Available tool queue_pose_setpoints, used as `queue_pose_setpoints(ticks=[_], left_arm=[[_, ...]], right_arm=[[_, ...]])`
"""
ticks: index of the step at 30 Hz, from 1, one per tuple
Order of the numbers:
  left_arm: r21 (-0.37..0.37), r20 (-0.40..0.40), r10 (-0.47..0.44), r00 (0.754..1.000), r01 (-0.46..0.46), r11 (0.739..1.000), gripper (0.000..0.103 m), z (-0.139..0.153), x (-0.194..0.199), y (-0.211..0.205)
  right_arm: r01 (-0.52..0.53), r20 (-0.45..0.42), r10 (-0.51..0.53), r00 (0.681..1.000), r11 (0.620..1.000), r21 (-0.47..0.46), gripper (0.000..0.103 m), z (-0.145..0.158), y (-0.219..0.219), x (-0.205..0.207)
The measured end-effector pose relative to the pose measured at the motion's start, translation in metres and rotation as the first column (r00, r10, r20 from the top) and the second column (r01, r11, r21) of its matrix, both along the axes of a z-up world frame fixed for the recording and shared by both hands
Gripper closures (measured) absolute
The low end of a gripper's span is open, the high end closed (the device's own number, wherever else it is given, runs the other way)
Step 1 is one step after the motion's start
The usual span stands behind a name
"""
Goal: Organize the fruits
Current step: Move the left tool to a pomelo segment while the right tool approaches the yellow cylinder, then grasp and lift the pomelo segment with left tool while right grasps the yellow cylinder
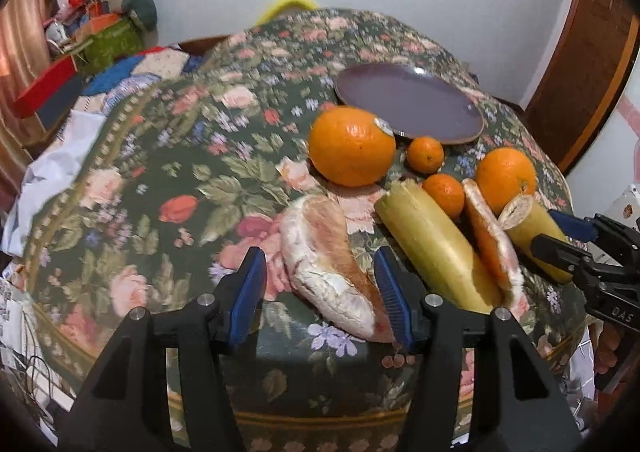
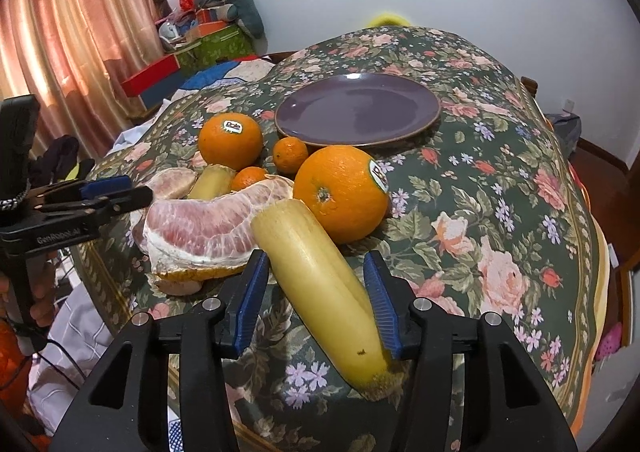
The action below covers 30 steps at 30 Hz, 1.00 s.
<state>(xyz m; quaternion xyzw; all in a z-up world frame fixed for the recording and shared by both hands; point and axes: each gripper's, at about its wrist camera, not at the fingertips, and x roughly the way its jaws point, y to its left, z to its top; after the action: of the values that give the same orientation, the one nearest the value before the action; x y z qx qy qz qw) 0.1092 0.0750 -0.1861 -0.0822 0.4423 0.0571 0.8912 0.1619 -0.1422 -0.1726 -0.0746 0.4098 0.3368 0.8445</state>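
Note:
A peeled pomelo segment (image 1: 316, 248) lies on the floral cloth between the fingers of my left gripper (image 1: 320, 294). Its left pad stands clear of the fruit, so the gripper is open. My right gripper (image 2: 316, 302) straddles a cut banana piece (image 2: 312, 268); the right pad is against the peel, while a gap shows at the left pad. A second banana piece (image 1: 432, 244) and another pomelo segment (image 2: 212, 228) lie between the two grippers. Behind them are two big oranges (image 2: 230, 140) (image 2: 340, 192) and two mandarins (image 2: 290, 154) (image 2: 248, 176). Farther back sits a bare purple plate (image 2: 356, 108).
The table under the floral cloth (image 2: 500, 212) is rounded and drops away at its near edge. Boxes and soft toys (image 2: 212, 32) are piled at the back left by a pink curtain (image 2: 80, 32). A hand shows below the left gripper (image 2: 116, 192).

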Motion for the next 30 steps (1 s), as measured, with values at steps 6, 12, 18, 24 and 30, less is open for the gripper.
queue_pose_setpoints(ticks=[6, 12, 18, 24, 30], left_arm=[[0.029, -0.011, -0.006, 1.000, 0.006, 1.000, 0.046, -0.013, 0.014, -0.003], [0.099, 0.001, 0.000, 1.000, 0.000, 0.995, 0.058, -0.016, 0.019, -0.007], [0.101, 0.004, -0.006, 1.000, 0.006, 0.995, 0.061, -0.010, 0.016, -0.008], [0.102, 0.063, -0.037, 0.997, 0.030, 0.994, 0.062, 0.012, 0.005, -0.020], [0.101, 0.138, -0.068, 0.988, 0.055, 0.993, 0.062, 0.041, -0.004, -0.031]], right_arm=[[-0.022, 0.013, 0.022, 1.000, 1.000, -0.015, 0.052, -0.004, 0.007, 0.002], [-0.021, 0.041, 0.022, 0.999, 1.000, -0.020, 0.054, -0.004, 0.011, 0.001], [-0.022, 0.045, 0.022, 0.999, 1.000, -0.005, 0.061, -0.001, 0.009, -0.002], [-0.004, 0.078, 0.005, 0.997, 1.000, -0.006, 0.067, 0.009, 0.006, -0.009], [0.018, 0.109, -0.019, 0.994, 1.000, 0.007, 0.068, 0.024, -0.002, -0.016]])
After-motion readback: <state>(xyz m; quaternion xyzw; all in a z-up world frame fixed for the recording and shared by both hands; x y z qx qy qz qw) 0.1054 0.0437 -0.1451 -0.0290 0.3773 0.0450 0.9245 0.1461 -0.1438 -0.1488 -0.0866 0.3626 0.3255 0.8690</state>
